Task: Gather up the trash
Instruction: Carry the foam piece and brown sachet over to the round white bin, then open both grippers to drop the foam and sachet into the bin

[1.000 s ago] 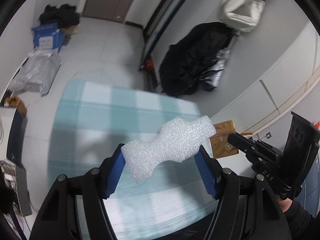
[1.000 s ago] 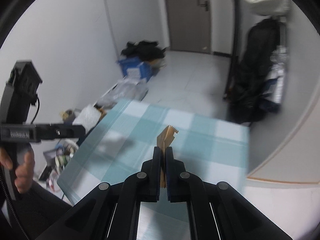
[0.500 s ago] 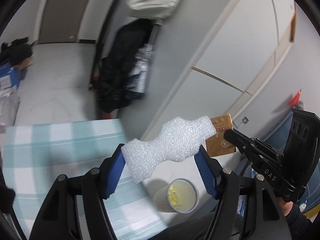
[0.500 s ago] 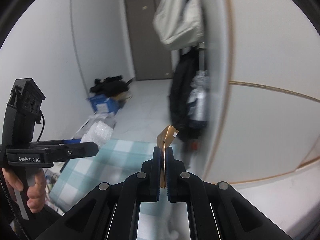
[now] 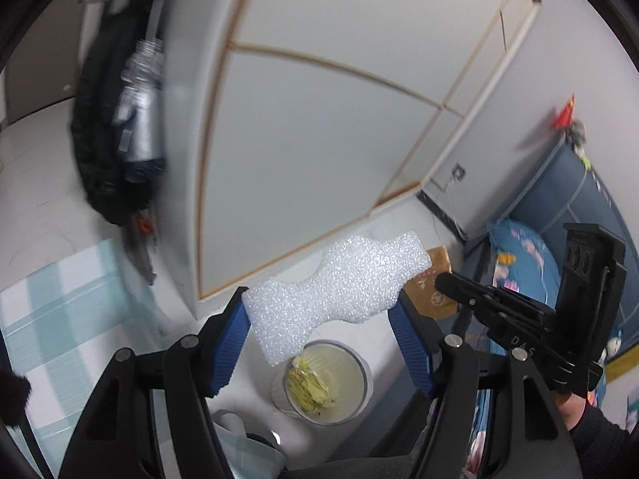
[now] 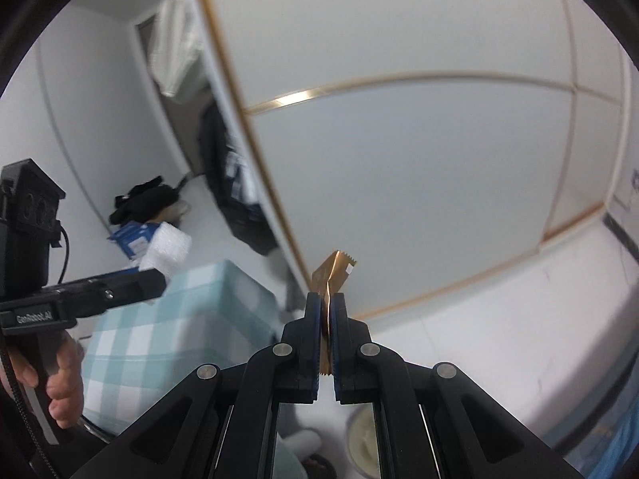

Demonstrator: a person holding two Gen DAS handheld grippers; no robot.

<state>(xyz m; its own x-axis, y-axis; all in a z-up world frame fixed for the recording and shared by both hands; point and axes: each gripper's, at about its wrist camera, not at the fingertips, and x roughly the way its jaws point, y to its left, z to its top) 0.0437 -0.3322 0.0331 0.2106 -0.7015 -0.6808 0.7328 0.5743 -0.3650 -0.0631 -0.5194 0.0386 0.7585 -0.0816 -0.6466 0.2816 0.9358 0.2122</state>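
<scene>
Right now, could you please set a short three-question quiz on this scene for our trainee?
1. True or false: the left hand-held gripper holds a white foam piece.
2. What does the right hand-held gripper pinch: (a) gold wrapper, (b) spoon, (c) bottle?
3. What lies in the white bin under the foam?

Key: 1 true; 2 a; 3 yellowish trash.

Both grippers (image 5: 319, 319) (image 6: 328, 319): black frames, blue ribbed pads, silver screws; dark sleeve (image 5: 599, 443); black cable (image 6: 66, 247).
</scene>
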